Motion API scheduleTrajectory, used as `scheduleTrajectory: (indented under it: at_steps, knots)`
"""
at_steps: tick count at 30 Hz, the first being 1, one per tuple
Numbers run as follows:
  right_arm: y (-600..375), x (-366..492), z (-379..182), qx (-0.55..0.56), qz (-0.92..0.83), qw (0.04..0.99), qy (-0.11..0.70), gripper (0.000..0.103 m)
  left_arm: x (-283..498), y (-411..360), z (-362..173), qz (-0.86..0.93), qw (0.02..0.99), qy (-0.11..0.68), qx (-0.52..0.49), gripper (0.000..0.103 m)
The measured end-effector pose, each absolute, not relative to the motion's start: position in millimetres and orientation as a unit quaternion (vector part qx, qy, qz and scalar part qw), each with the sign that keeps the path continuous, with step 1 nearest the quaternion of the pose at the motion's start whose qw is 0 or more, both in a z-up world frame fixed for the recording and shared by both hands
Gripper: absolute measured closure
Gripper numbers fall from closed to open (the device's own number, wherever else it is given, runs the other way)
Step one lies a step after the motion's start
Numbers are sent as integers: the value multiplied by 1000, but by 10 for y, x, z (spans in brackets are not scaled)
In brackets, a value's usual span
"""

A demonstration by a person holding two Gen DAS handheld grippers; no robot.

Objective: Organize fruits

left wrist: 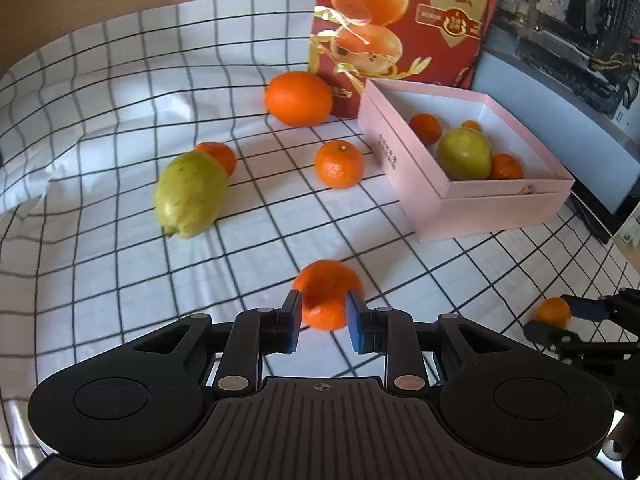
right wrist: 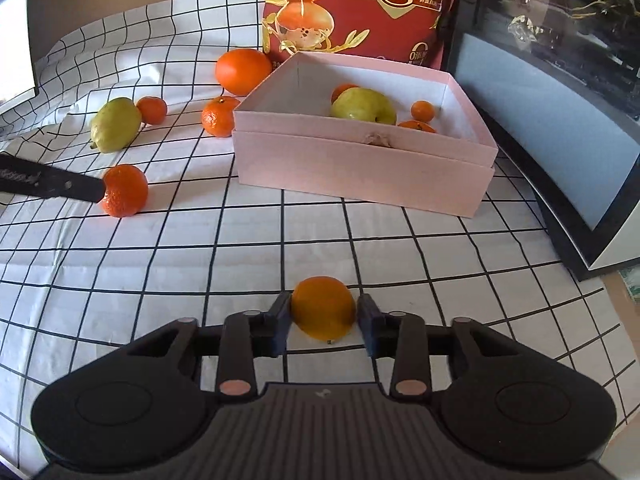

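White black-gridded tablecloth (right wrist: 200, 264) carries a pink cardboard box (right wrist: 360, 168) far right, holding a green pear and small oranges. Left gripper (left wrist: 323, 316) pinches a bumpy orange mandarin (left wrist: 326, 298); right gripper (right wrist: 323, 320) brackets a smooth orange fruit (right wrist: 323, 308), right pad seemingly apart, grip unclear

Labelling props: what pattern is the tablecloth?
White with a black grid, the tablecloth shows best in the right wrist view.

- The right gripper (right wrist: 323, 322) straddles a small orange (right wrist: 323, 307) on the checked cloth (right wrist: 400, 256), in front of the pink box (right wrist: 360, 168).
- The box holds a green fruit (right wrist: 362, 106) and mandarins.
- Left of the box, the left gripper (right wrist: 52, 184) touches another mandarin (right wrist: 125, 190).
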State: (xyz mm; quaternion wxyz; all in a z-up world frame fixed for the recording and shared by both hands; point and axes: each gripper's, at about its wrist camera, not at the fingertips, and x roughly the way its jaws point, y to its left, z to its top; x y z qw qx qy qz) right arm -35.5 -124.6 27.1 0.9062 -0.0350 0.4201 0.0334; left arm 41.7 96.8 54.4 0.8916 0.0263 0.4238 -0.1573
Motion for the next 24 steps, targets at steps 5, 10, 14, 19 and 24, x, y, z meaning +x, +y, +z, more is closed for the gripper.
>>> scheduleTrajectory:
  at_steps: [5, 10, 14, 19, 24]
  knots:
    - [-1292, -361, 253, -27, 23, 906, 421, 44, 435, 831, 545, -171, 890, 419, 51, 54]
    - [-1329, -382, 235, -19, 15, 908, 418, 36, 424, 732, 504, -210, 883, 415, 65, 23]
    - [-1362, -385, 217, -8, 6, 909, 417, 30, 465, 781, 458, -195, 887, 414, 67, 23]
    - [-1379, -392, 194, -1, 2, 911, 413, 25, 618, 871, 336, -170, 882, 435, 54, 27]
    - [-1394, -408, 166, 1, -5, 913, 408, 18, 710, 859, 253, -170, 879, 444, 45, 30]
